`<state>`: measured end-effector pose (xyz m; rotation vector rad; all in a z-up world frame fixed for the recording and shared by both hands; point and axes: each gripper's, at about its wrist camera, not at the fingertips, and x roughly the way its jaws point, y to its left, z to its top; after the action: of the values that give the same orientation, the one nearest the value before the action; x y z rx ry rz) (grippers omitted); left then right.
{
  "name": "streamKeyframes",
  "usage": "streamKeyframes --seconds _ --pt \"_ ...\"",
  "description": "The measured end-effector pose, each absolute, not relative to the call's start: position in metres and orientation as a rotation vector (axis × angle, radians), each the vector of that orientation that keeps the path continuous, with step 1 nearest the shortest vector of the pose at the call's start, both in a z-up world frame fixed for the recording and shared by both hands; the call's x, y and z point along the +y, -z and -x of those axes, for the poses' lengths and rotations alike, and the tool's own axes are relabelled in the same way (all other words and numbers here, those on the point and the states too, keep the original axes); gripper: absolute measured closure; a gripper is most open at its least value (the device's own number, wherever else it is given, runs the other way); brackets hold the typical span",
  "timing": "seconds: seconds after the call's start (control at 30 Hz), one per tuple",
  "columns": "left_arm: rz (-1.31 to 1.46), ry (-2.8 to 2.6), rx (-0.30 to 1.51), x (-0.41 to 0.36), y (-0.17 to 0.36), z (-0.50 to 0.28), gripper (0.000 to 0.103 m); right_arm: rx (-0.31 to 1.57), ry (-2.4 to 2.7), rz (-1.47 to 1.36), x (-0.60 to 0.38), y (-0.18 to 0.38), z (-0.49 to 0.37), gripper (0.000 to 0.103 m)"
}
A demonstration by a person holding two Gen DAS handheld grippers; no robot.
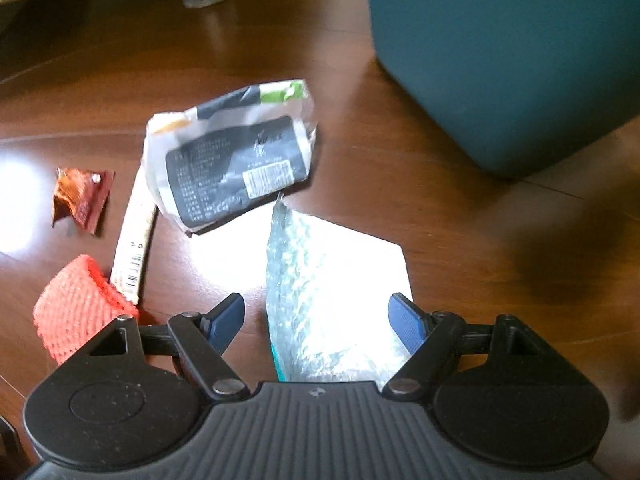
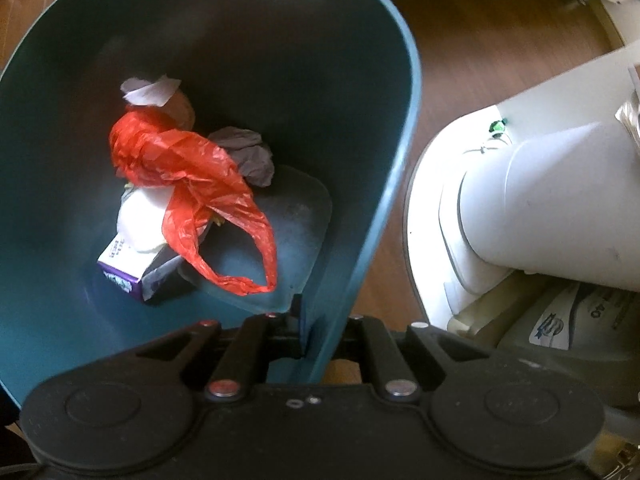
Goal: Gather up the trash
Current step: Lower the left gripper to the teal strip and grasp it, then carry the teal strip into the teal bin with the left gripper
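While left gripper (image 1: 316, 320) gapes, bubble wrap (image 1: 320, 300) between, seemingly untouched

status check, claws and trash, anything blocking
Left claw open over bubble wrap. Right claw shut on teal bin rim. Four more scraps on floor. Nothing blocking.

On the floor (image 1: 440, 208), the bubble wrap (image 1: 316, 300) is lying before the label pouch (image 1: 236, 160); the net sleeve (image 1: 76, 312) is sitting left; the bin (image 1: 508, 52) is standing behind, right.
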<state>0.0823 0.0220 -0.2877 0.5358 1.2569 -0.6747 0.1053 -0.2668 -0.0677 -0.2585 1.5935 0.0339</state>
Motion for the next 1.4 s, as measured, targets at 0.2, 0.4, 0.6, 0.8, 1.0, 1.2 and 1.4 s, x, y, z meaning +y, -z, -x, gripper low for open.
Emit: streamKeyframes --seconds 0.2,0.4,0.6,0.8,1.0,1.2,1.4 --pt "-0.517 0.678 1.265 0.016 0.298 -0.078 0.026 1.595 -0.057 0.297 -0.257 0.066 -0.104 0.094" --pt "-0.509 0.648 1.28 0.018 0.308 -0.073 0.059 1.595 -0.063 0.299 -0.269 0.077 -0.106 0.094" --pt "-0.493 0.618 1.262 0.018 0.3 -0.071 0.09 1.586 -0.056 0.294 -0.271 0.077 -0.104 0.094" --pt "-0.456 0.596 1.216 0.02 0.272 -0.085 0.092 1.568 0.001 0.205 -0.284 0.078 -0.103 0.096" --pt "-0.422 0.575 1.141 0.016 0.235 -0.096 0.092 1.548 0.066 0.106 -0.296 0.082 -0.108 0.098" --pt "-0.391 0.577 1.069 0.013 0.201 -0.113 0.092 1.581 0.006 0.193 -0.285 0.079 -0.101 0.095" --pt "-0.376 0.6 0.986 0.009 0.152 -0.118 0.092 1.585 0.01 0.202 -0.294 0.066 -0.091 0.085"
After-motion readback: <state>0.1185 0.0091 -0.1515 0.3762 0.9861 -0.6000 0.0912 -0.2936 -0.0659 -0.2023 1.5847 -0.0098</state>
